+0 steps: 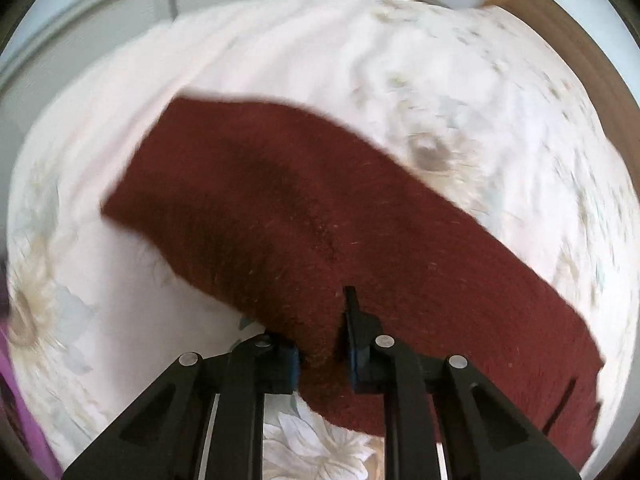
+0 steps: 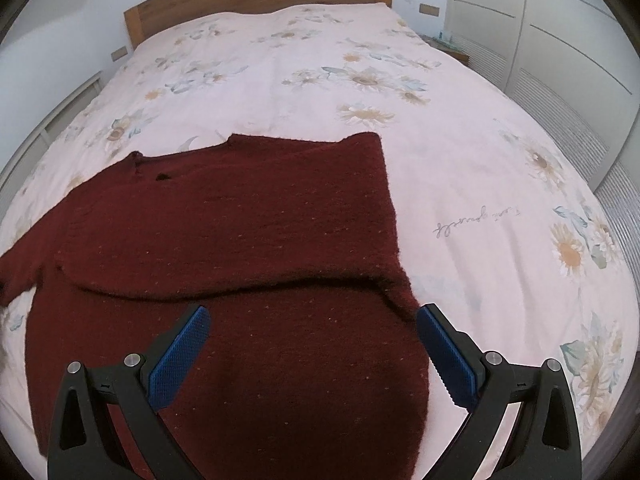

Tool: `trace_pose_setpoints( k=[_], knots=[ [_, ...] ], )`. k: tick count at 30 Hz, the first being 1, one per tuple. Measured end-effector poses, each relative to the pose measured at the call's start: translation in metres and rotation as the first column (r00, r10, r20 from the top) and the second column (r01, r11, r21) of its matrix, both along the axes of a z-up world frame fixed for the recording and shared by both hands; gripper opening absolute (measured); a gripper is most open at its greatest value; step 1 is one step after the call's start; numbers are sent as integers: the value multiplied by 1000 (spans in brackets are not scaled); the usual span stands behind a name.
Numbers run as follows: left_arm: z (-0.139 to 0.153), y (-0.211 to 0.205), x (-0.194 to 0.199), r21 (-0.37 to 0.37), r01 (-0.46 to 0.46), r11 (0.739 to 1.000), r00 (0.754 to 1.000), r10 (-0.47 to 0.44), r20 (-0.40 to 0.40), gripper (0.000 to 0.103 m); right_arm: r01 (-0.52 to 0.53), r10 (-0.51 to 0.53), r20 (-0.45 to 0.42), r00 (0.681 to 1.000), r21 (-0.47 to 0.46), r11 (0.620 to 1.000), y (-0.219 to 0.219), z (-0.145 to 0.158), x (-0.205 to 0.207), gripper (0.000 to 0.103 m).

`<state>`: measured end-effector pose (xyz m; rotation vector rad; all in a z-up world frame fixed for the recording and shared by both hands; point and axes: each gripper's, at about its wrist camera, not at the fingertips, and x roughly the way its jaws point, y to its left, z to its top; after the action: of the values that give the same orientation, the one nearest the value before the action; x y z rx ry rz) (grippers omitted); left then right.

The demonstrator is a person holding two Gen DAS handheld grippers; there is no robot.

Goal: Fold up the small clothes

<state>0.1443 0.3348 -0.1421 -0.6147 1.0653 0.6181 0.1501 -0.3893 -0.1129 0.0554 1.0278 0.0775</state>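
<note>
The left gripper (image 1: 322, 344) is pinched tight on a fold of the dark red sweater (image 2: 240, 248), lifting what looks like a sleeve in a blurred view. The right gripper (image 2: 312, 344) hangs wide open above the sweater, spread on the floral bedspread (image 2: 480, 184), its 2 fingers holding nothing.

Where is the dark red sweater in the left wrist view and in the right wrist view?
Left wrist: sweater crosses the centre diagonally, pinched in the left gripper.
Right wrist: sweater fills centre and lower left, beneath the open right gripper.
Shared landmark: floral bedspread.
</note>
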Motion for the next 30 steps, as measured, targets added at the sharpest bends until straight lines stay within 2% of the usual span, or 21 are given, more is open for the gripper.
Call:
trace_pose_setpoints(
  k=[5,10,13,14,16,20,26,30],
  knots=[
    [34,-58,14,88,165,982,985,-168,27,14,1,-1,7,1000,4,1000,-1,2,0,103],
    [64,-127,38,109,336,935,935,-345,77,14,3,-3,7,1000,-6,1000,-2,5,2,103],
    [73,-177,51,91,438,894,888,-446,113,13,4,-3,11,1000,-8,1000,-4,8,4,103],
    [77,-199,55,69,481,874,863,-486,140,13,5,-5,13,1000,-9,1000,-4,9,5,103],
    [70,-228,76,53,535,843,830,-536,155,13,6,-6,19,1000,-8,1000,-6,12,6,103],
    [67,-304,92,85,654,752,736,-659,156,13,6,-6,32,999,-3,1000,-8,19,10,103],
    [48,-384,106,73,753,654,638,-752,166,13,4,-3,53,999,-17,1000,-13,32,15,103],
    [34,-426,113,93,794,600,585,-797,148,13,15,-14,56,998,-17,1000,-20,34,16,103]
  ],
)
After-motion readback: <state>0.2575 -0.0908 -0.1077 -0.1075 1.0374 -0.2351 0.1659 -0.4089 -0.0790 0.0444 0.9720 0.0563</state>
